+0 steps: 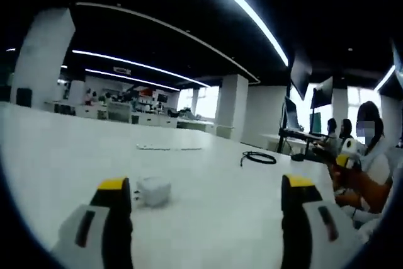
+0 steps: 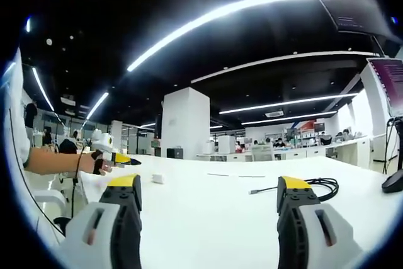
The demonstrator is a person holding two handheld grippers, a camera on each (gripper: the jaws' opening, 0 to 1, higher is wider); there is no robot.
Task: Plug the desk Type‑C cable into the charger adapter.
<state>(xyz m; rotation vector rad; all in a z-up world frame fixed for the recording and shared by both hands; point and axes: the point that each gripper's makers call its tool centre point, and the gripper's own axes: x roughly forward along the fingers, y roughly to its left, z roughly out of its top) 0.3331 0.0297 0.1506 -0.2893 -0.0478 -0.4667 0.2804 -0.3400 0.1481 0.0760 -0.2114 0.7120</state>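
Two grippers, both with jaws wide apart and holding nothing.
Charger adapter point(image 1: 153, 191) beside left gripper point(image 1: 208, 194)'s left jaw; cable point(image 2: 302, 186) beyond right gripper point(image 2: 210, 194)'s right jaw.

A broad white counter point(image 1: 208, 174) spans the lower half of both views. In the left gripper view, a small white charger adapter point(image 1: 153, 191) lies at lower left of centre, and a coiled black cable point(image 1: 259, 157) rests well apart, right of centre. Thin white strips point(image 1: 169, 148) lie farther back.
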